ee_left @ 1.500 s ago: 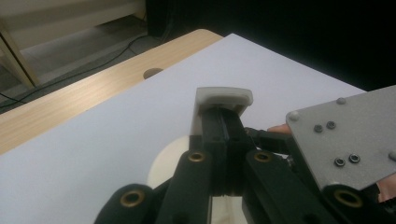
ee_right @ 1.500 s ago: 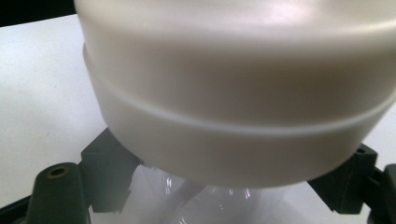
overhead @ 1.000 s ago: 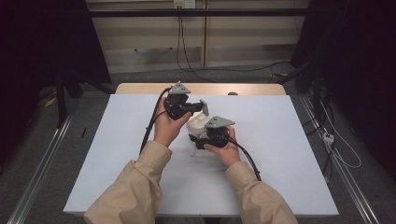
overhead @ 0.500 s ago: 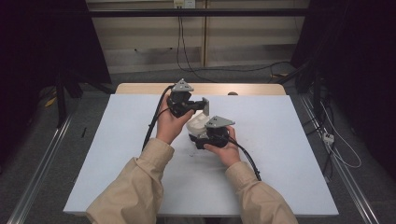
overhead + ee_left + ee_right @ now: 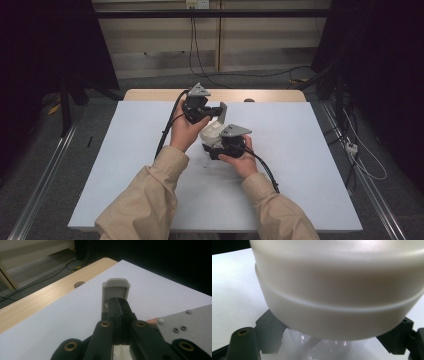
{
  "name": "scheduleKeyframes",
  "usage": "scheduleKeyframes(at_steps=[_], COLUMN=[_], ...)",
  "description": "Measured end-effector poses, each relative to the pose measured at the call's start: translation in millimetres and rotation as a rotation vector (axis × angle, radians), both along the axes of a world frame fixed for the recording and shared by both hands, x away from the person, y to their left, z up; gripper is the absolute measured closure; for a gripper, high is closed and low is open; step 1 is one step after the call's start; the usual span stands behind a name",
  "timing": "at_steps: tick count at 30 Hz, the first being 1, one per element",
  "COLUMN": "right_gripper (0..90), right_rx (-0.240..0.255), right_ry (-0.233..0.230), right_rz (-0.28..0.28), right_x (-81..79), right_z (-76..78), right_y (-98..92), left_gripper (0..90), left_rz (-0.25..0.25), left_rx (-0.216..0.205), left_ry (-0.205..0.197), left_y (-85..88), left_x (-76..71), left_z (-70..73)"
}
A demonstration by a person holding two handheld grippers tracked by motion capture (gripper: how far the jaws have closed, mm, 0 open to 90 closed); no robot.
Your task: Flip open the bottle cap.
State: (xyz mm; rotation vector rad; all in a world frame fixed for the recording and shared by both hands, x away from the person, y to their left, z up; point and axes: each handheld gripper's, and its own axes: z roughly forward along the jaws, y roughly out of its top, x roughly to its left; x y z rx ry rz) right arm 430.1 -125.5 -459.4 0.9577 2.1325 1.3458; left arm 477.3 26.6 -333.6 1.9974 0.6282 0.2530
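Almost nothing has shifted over the last second: my right gripper [image 5: 216,146] stays clenched on the white container [image 5: 212,134] at table centre, and my left gripper [image 5: 216,111], at its 12 o'clock, stays pinched on the grey flip lid [image 5: 116,290]. I judge the lid is mid-opening, not yet free.

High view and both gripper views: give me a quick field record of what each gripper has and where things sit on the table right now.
left gripper: shut on grey flip lid, raised above the dispenser body
right gripper: shut on white dispenser body, clear part just below it
dispenser position: near the middle of the white tabletop
lid and body: too close together in the high view to tell whether they are joined
hands: one on each gripper, forearms in beige sleeves
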Motion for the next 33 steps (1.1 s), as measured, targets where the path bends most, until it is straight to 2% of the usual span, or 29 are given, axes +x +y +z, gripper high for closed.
scheduleKeyframes(at_steps=[3,8,19,27,33], right_gripper=[19.0,19.0,19.0,19.0,19.0], right_rx=[0.000,0.001,-0.001,-0.003,-0.005], right_ry=[0.000,0.001,0.003,0.004,0.005], right_rz=[-0.001,0.001,0.003,0.005,0.005], right_x=[0.1,0.2,0.5,0.5,0.5], right_z=[-0.1,-0.1,0.1,0.3,0.3], right_y=[-0.1,-0.3,-0.4,-0.3,-0.3], left_gripper=[90.0,90.0,90.0,90.0,90.0], left_rz=[-0.002,-0.001,-0.005,-0.014,-0.011], left_rx=[0.008,-0.007,-0.008,0.010,0.007], left_ry=[0.000,0.002,0.008,0.004,0.003], left_y=[-1.5,-4.7,-8.2,-11.9,-14.6], left_x=[1.6,3.3,7.9,10.8,13.0], left_z=[0.3,-2.0,-4.3,-4.7,-6.7])
